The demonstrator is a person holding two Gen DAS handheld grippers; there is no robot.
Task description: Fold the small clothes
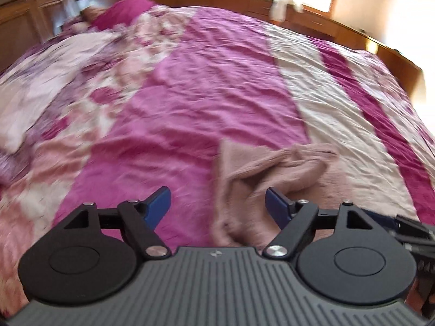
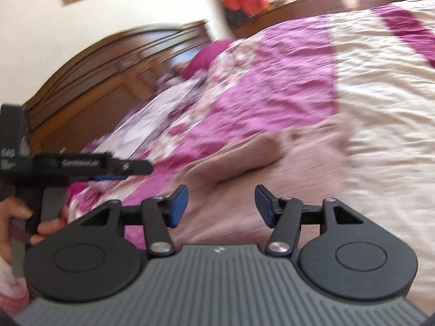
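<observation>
On the pink bedspread [image 1: 206,87], the crumpled beige garment [image 1: 261,174] lay just ahead of the spread, empty left gripper [image 1: 218,203], nearer than the spread right gripper [image 2: 221,203].

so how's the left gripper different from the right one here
The left gripper hangs over the edge of the dusty-pink garment, its fingers spread wider; the right gripper sits over the pale pink bedspread, garment ahead of it. Both are open and hold nothing.

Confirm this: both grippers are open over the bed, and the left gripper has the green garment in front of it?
Not green. The garment is dusty pink-beige, as the left wrist view shows. Otherwise right: left gripper and right gripper are both open over the bed.
</observation>
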